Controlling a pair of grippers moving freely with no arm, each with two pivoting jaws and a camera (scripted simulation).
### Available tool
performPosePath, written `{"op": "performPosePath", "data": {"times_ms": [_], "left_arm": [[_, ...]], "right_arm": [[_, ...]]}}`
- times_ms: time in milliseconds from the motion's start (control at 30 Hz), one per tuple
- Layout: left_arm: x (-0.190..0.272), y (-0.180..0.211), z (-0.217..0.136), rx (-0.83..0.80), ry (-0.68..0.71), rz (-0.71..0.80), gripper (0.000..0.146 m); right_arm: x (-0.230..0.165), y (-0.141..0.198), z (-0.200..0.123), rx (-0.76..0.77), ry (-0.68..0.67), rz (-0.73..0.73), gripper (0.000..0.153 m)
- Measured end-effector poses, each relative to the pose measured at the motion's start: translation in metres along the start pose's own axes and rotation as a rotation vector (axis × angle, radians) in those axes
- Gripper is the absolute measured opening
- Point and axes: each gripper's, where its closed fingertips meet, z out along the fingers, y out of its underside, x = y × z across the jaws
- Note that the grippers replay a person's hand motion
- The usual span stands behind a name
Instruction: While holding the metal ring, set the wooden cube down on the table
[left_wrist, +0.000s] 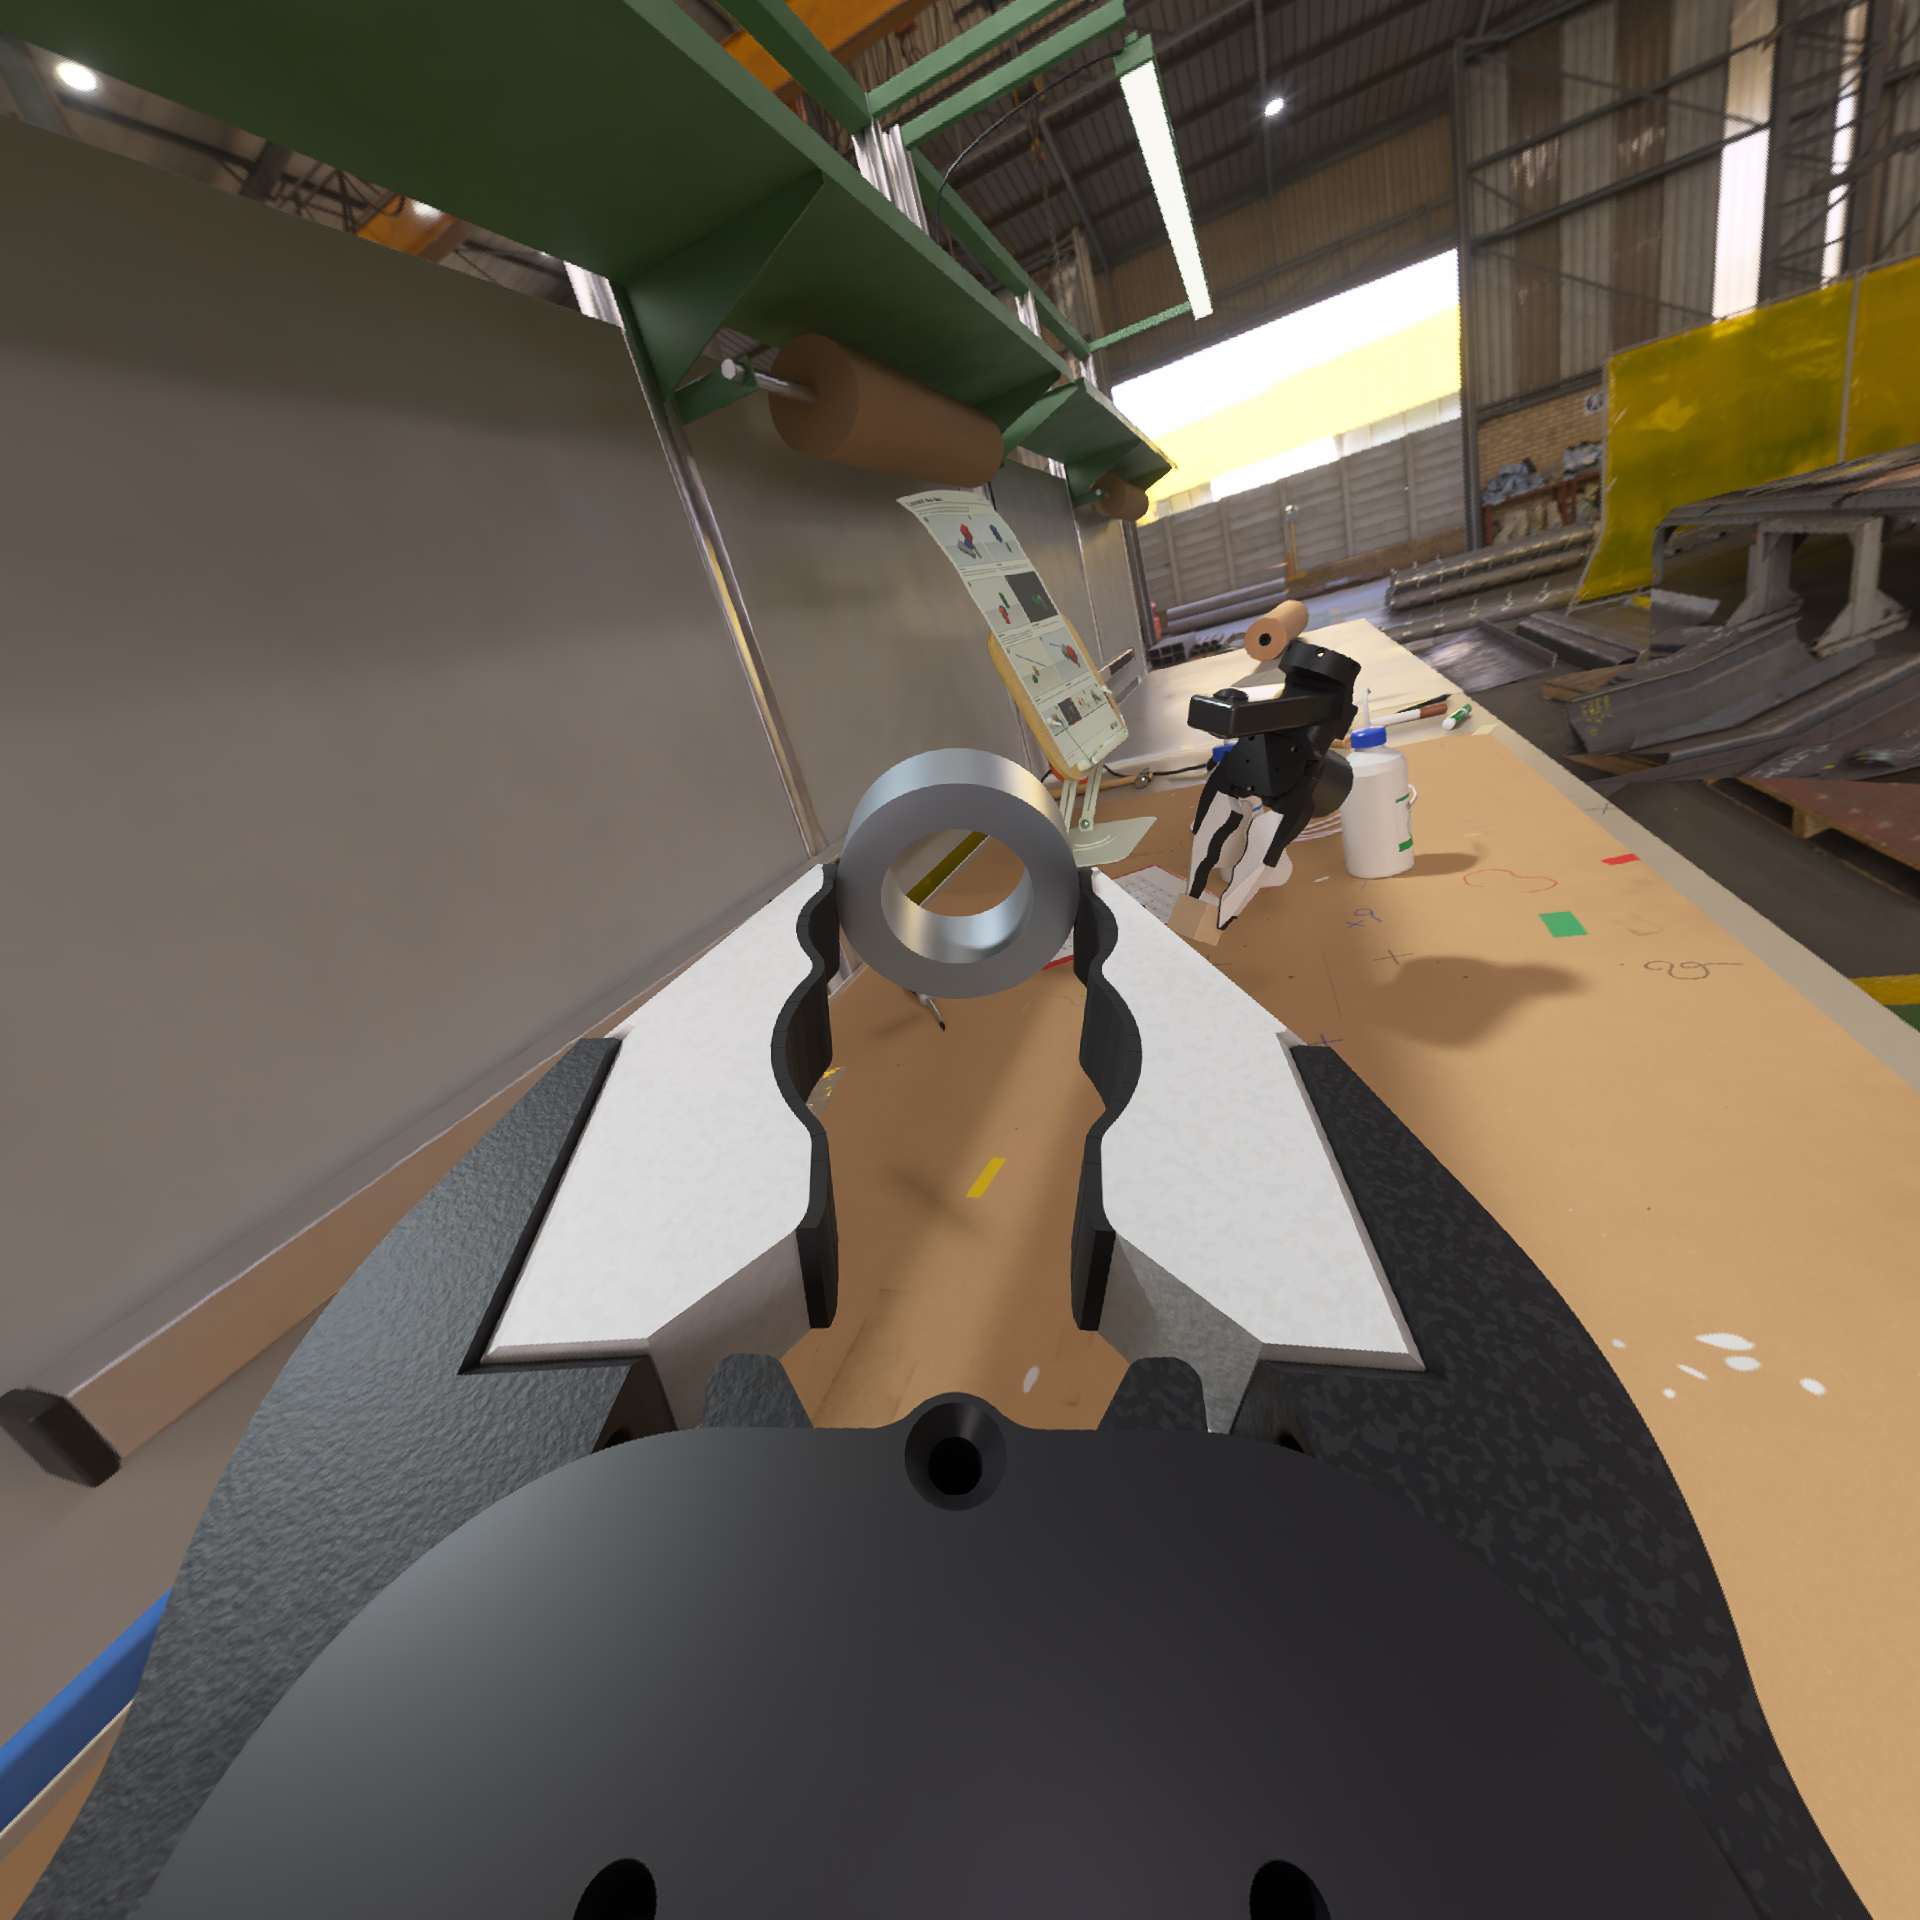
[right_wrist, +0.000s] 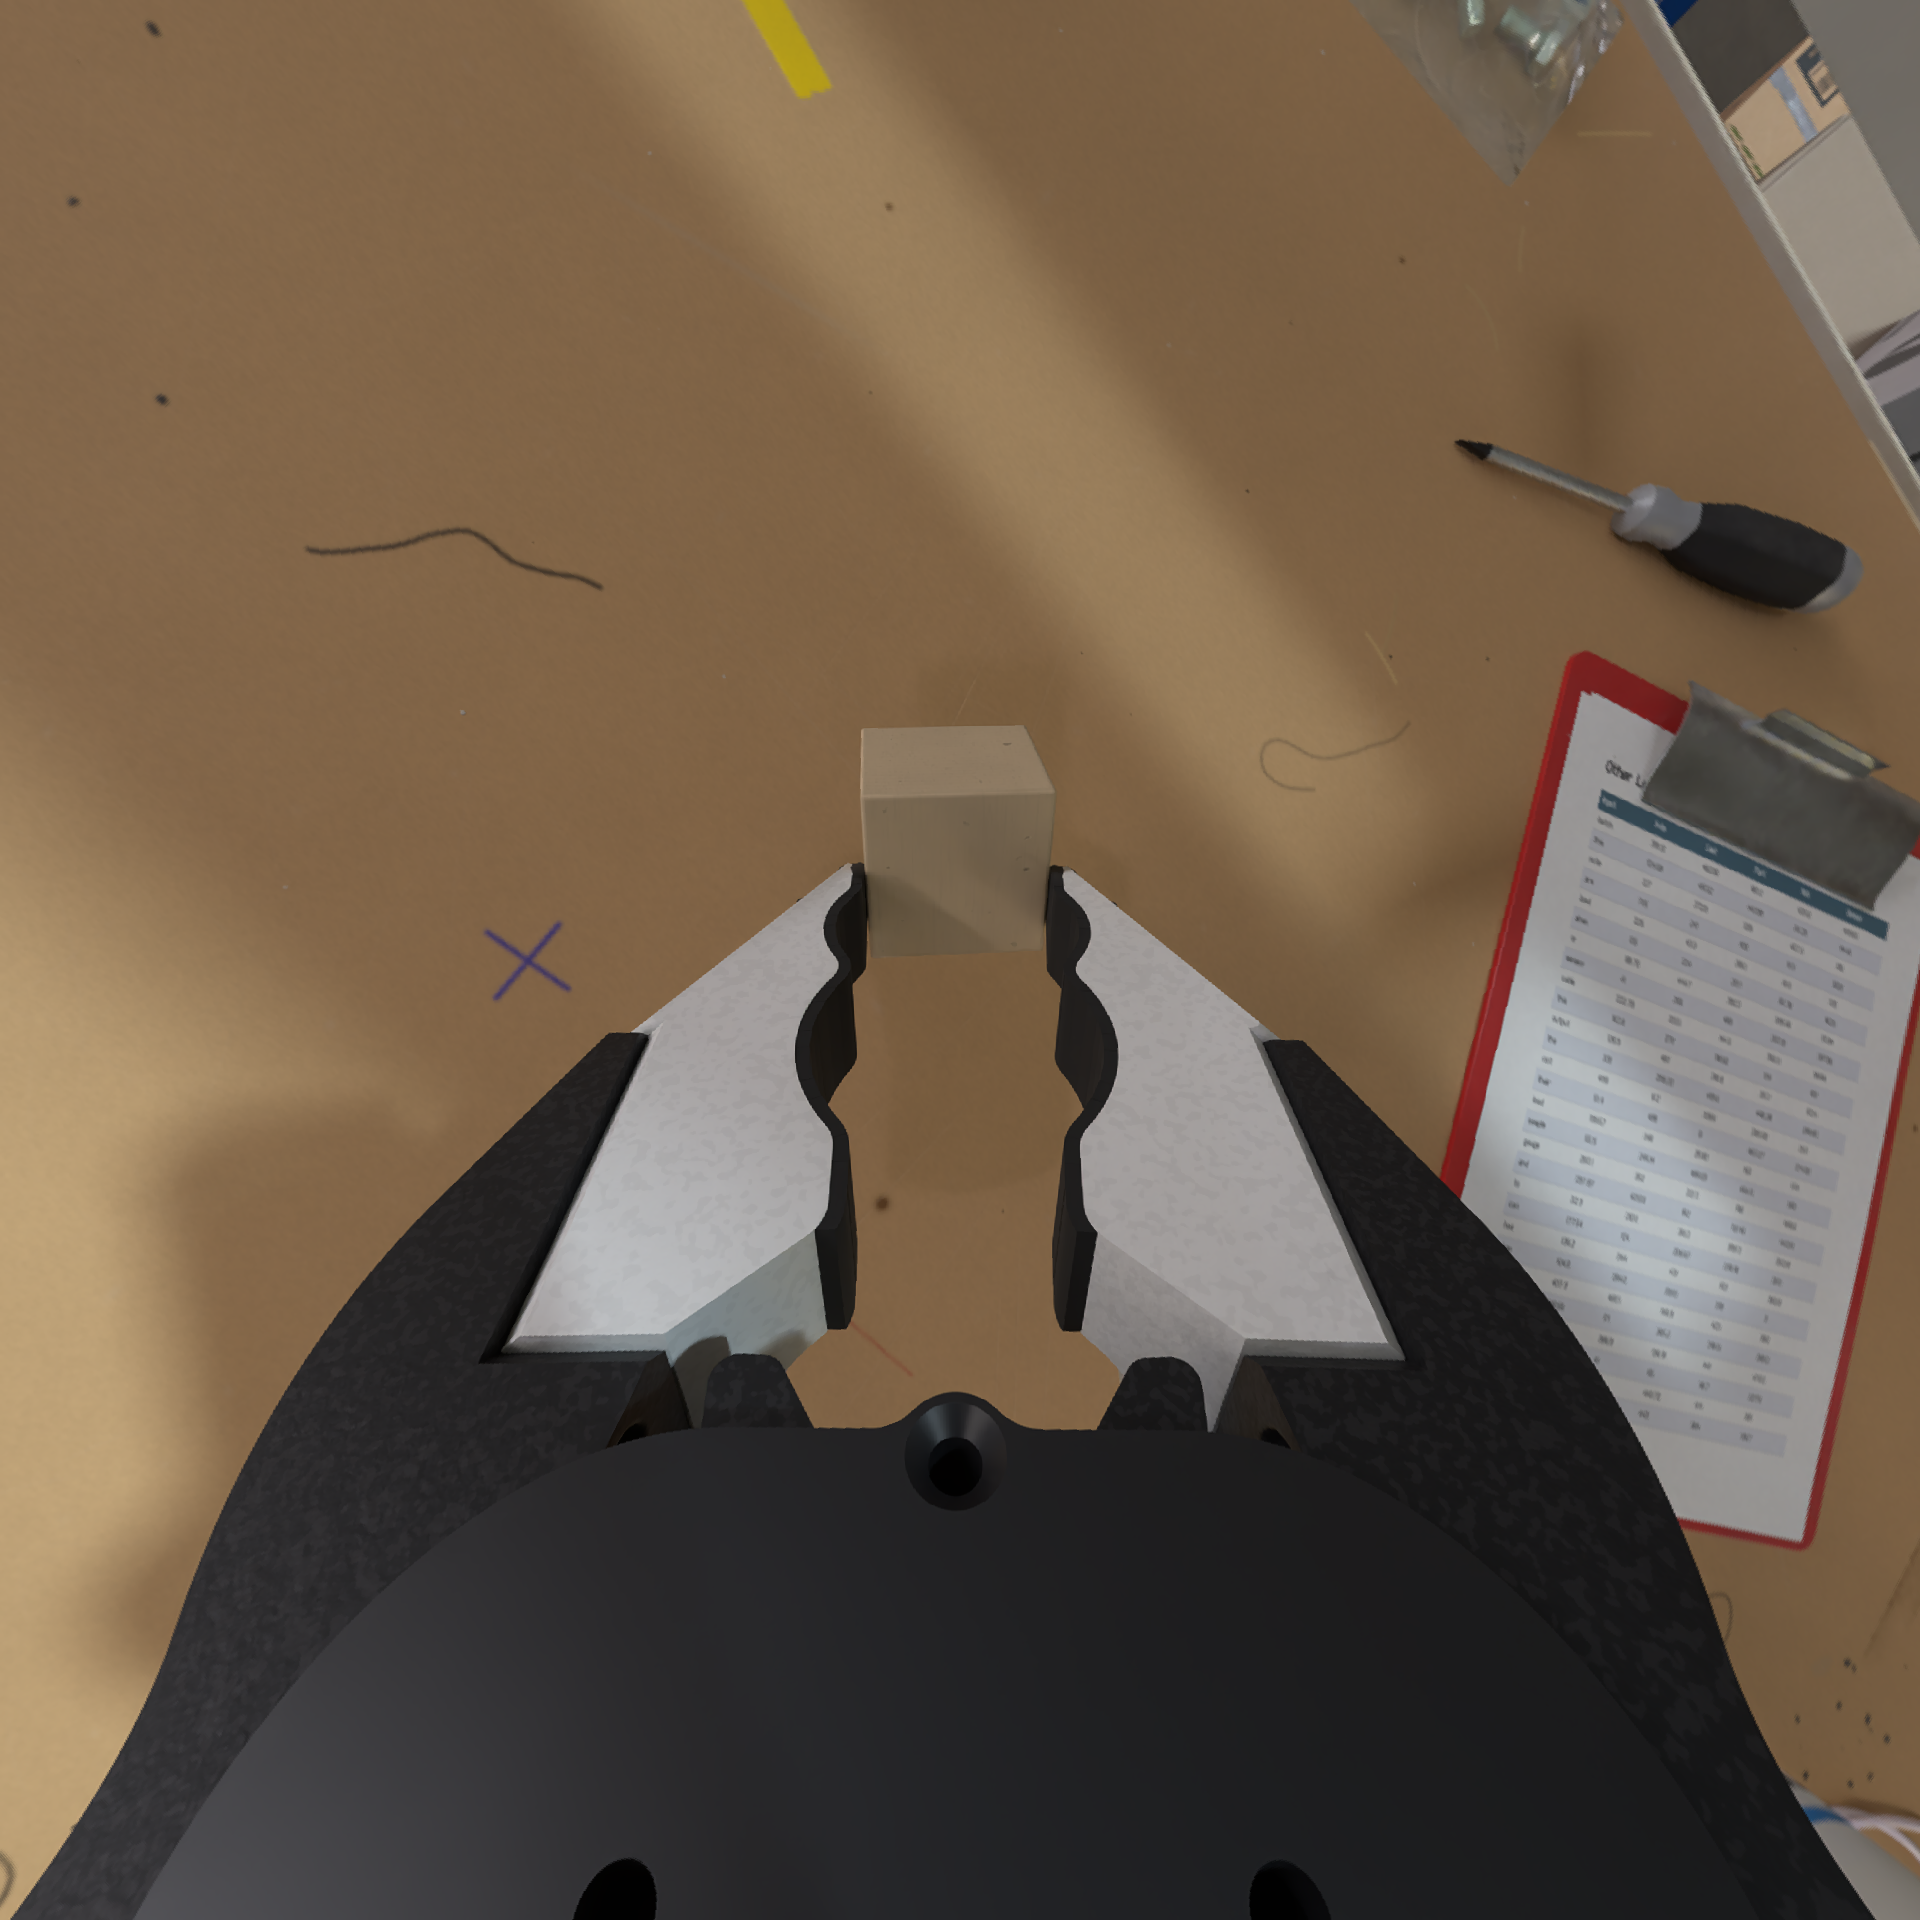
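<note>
My left gripper (left_wrist: 956, 883) is shut on the metal ring (left_wrist: 862, 894), a thick grey ring held at the fingertips above the brown table (left_wrist: 1558, 1143), its hole facing the camera. My right gripper (right_wrist: 953, 904) points down at the table (right_wrist: 520, 312), shut on the pale wooden cube (right_wrist: 951, 831), gripped by its two sides at the fingertips. In the left wrist view the right gripper (left_wrist: 1231, 894) is farther off to the right, low over the table, with the cube (left_wrist: 1195, 920) at its tips. I cannot tell whether the cube touches the table.
A screwdriver (right_wrist: 1714, 545) and a red clipboard (right_wrist: 1683, 1122) lie right of the cube. A bag of bolts (right_wrist: 1507, 62) lies at the top right. A white bottle (left_wrist: 1377, 810) stands behind the right gripper, and a document stand (left_wrist: 1049, 634) and grey back panel (left_wrist: 364, 727) are to its left.
</note>
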Motion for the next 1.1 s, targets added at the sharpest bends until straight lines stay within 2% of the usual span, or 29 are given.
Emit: {"op": "performPosePath", "data": {"times_ms": [233,400,633,1100], "left_arm": [[0.000,-0.002,-0.011,-0.004,-0.029,0.012,0.045],[0.000,-0.002,-0.016,-0.007,-0.044,0.023,0.045],[-0.001,-0.002,-0.016,0.000,-0.053,0.016,0.045],[0.000,-0.006,-0.019,0.001,-0.063,0.031,0.045]], "right_arm": [[0.003,0.003,0.025,-0.049,0.004,-0.053,0.034],[0.005,0.005,0.028,-0.066,0.014,-0.093,0.034],[-0.007,-0.002,0.033,-0.061,-0.068,-0.106,0.034],[-0.010,0.028,0.052,-0.338,-0.118,-0.135,0.034]]}}
